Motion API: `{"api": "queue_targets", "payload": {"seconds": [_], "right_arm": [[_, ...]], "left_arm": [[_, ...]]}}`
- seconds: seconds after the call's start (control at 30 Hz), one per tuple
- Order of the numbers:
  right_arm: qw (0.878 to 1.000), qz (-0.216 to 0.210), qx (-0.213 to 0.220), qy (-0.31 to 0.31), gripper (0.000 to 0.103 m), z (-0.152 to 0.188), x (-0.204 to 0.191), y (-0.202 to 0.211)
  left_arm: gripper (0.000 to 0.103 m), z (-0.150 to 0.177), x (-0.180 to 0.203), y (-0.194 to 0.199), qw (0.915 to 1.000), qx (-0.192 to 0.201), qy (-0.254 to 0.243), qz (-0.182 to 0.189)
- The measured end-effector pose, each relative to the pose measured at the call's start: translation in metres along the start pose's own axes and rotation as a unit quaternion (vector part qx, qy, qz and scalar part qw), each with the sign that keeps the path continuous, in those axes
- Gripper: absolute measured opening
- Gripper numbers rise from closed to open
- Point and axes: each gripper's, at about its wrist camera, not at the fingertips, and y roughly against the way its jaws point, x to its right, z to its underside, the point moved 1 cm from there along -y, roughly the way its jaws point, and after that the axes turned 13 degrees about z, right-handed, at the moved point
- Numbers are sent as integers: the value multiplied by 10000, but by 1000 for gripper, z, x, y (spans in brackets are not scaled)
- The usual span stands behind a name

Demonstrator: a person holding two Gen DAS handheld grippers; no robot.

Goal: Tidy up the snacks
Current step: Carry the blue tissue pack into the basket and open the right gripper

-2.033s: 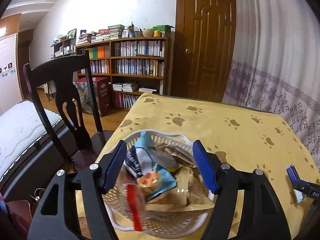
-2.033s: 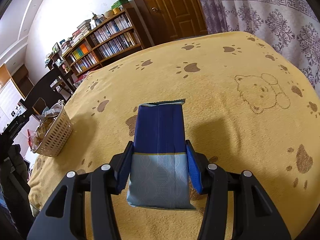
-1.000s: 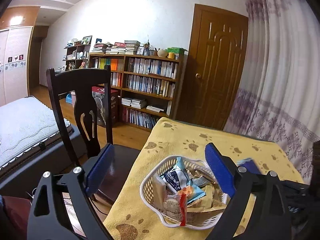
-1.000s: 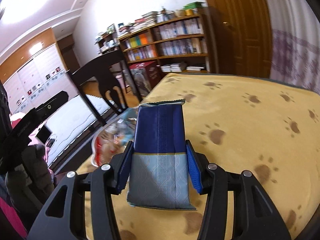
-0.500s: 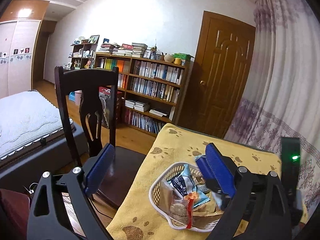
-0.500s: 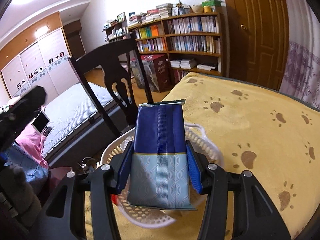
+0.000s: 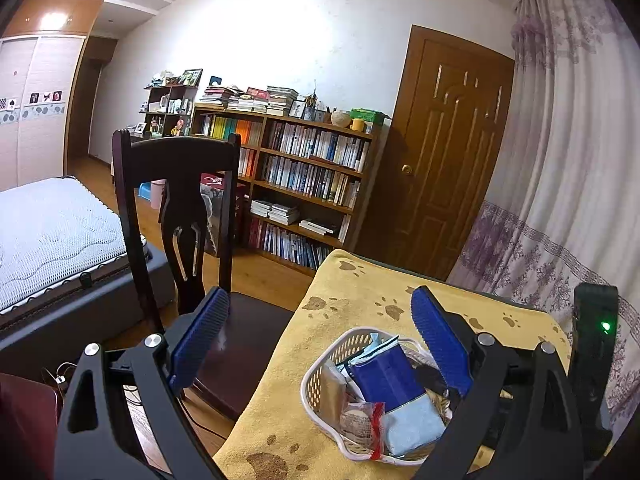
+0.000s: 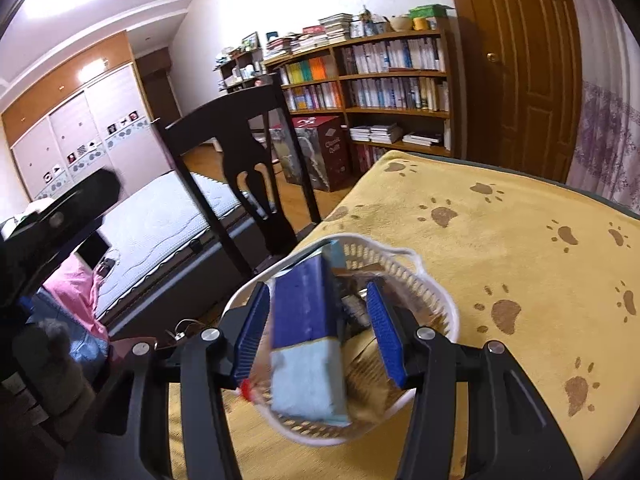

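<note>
As the right gripper [image 8: 316, 334] spreads open over the basket [image 8: 436, 292], the blue packet [image 8: 306, 336] lies inside; the left gripper [image 7: 320, 344] gapes empty.

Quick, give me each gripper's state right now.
Left gripper: open, holding nothing.
Right gripper: open over the white basket; the blue snack packet sits loose between its fingers.

White walls, a wooden bookshelf [image 7: 304, 184] packed with books, a brown door [image 7: 448, 168], patterned curtains [image 7: 568, 184], a dark chair [image 7: 176, 200], a bed [image 7: 52, 232], wood floor; the ceiling light looks blown out.
</note>
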Motion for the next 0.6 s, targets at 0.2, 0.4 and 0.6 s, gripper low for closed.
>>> {"api": "queue_targets", "payload": {"seconds": [0.2,0.4,0.6], "right_arm": [[9991,-190,-210,323,52,23,-19,-2],[9989,-181,-216,377,51,25,-22,-3],[9997,-212,22,114,52,24,-3,24]], "left_arm": [[95,0,-2,3,10000,32,87,-13],[95,0,3,2,10000,24,58,55],[99,1,8,4,9999,47,-89,-91]]}}
